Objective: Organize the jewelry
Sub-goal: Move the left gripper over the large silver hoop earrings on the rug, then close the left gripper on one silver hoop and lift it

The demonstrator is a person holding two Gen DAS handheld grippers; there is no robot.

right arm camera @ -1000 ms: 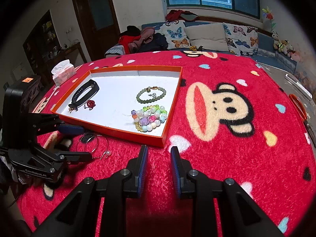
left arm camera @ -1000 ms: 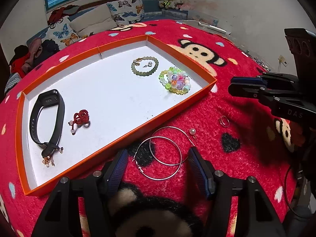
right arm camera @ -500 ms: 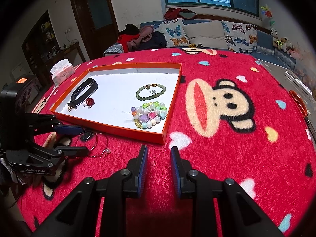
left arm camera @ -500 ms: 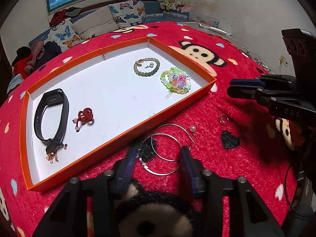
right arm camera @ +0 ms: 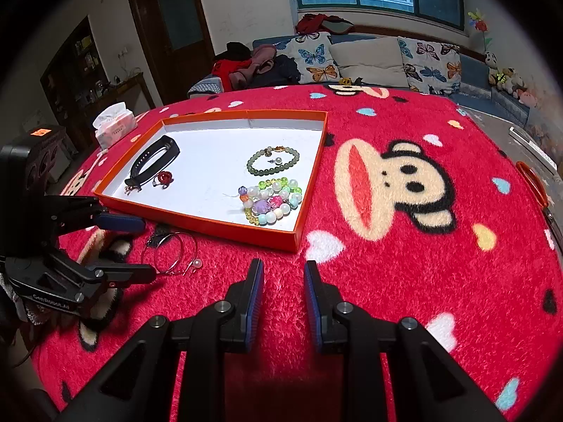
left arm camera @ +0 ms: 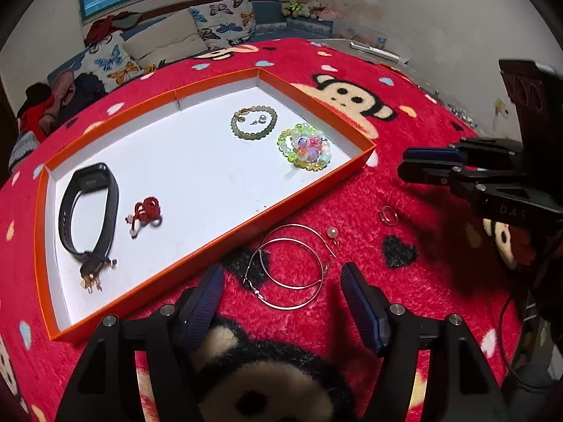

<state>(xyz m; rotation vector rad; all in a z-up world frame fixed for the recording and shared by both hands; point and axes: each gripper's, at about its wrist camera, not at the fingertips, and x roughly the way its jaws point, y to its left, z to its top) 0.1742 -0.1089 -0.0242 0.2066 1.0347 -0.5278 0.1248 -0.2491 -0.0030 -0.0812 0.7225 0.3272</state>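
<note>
Two thin silver hoop earrings [left arm camera: 286,239] lie on the red carpet just outside the orange tray [left arm camera: 309,190]. My left gripper [left arm camera: 281,281] straddles them and its jaws are opening; the pads do not touch the wire. A pearl earring [left arm camera: 331,234] and a small ring [left arm camera: 388,214] lie to the right of the hoops. In the tray are a black wristband [left arm camera: 88,211], a red knot charm [left arm camera: 146,211], a green bead bracelet [left arm camera: 253,126] and a colourful bead bracelet [left arm camera: 306,147]. My right gripper [right arm camera: 283,270] hovers over bare carpet, jaws a narrow gap apart with nothing between them.
The red monkey-print carpet [right arm camera: 404,263] covers the whole round surface. A tissue pack [right arm camera: 114,123] stands beyond the tray's far left corner. Orange-handled scissors [right arm camera: 531,183] lie at the right edge. A sofa with butterfly cushions [right arm camera: 369,59] is behind.
My left jaws closed in around the hoop earrings half a second ago and have now spread wide again. The hoops still lie on the carpet. The right gripper has not moved.
</note>
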